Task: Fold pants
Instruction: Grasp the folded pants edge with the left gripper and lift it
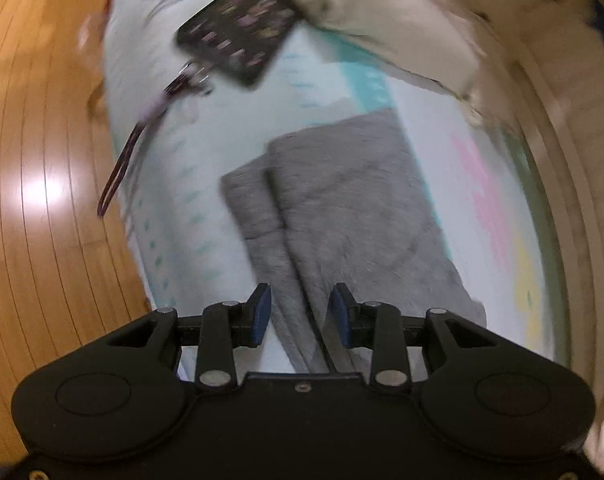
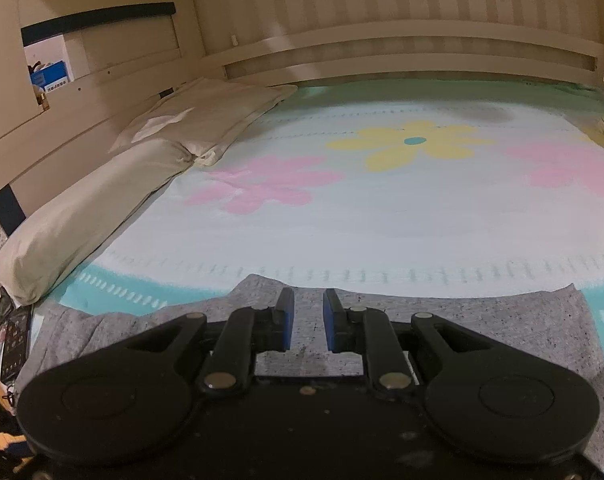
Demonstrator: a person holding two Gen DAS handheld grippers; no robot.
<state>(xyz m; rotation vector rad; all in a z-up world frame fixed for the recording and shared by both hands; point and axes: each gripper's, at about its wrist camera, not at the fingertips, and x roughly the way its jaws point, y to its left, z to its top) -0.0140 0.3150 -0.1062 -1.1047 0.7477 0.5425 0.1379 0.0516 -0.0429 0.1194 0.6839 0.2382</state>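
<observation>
Grey pants (image 1: 342,204) lie flat on a white bedsheet with flower prints (image 1: 205,208). In the left wrist view the two legs run side by side toward the camera, and my left gripper (image 1: 300,315) hovers open over the leg ends, with nothing between its blue pads. In the right wrist view the grey pants (image 2: 502,328) spread under and around my right gripper (image 2: 308,320), which is open just above the fabric near its far edge. The left view is blurred by motion.
A black patterned phone case (image 1: 237,36) with a striped strap (image 1: 129,152) lies on the sheet beyond the pants. Cream pillows (image 2: 101,196) line the bed's left side. A wooden headboard wall (image 2: 382,44) stands behind. Wood floor (image 1: 41,160) lies beside the bed.
</observation>
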